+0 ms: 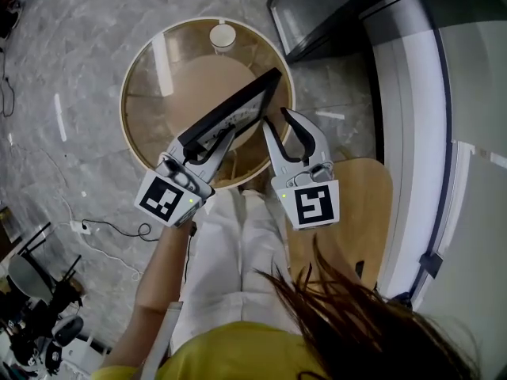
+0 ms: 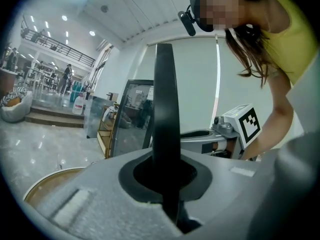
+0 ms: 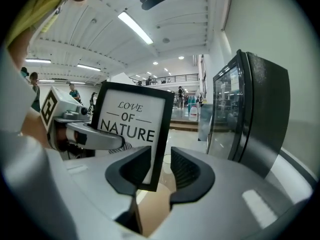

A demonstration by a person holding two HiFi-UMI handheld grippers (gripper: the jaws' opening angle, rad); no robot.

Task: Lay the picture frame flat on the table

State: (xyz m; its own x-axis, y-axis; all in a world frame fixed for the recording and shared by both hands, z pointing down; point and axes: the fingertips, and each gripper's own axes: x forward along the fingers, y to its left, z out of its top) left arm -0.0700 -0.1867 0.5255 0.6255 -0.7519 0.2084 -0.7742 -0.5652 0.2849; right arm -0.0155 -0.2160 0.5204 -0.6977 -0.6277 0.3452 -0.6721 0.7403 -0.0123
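Observation:
The black picture frame (image 1: 234, 113), with "LOVE OF NATURE" printed on white (image 3: 132, 124), is held tilted above the round glass table (image 1: 127, 93). My left gripper (image 1: 218, 145) is shut on the frame's near edge; in the left gripper view the thin black edge (image 2: 164, 109) rises straight out of the closed jaws (image 2: 165, 176). My right gripper (image 1: 279, 119) is open at the frame's right side. In the right gripper view the frame's lower corner sits between the jaws (image 3: 160, 169), close to the left one, with a clear gap to the right pad.
A white cup (image 1: 223, 36) stands at the table's far edge. A wooden chair seat (image 1: 364, 204) is at my right, beside the person's legs. A dark glass-door cabinet (image 3: 250, 109) stands behind the table to the right. Cables lie on the marble floor (image 1: 103, 228).

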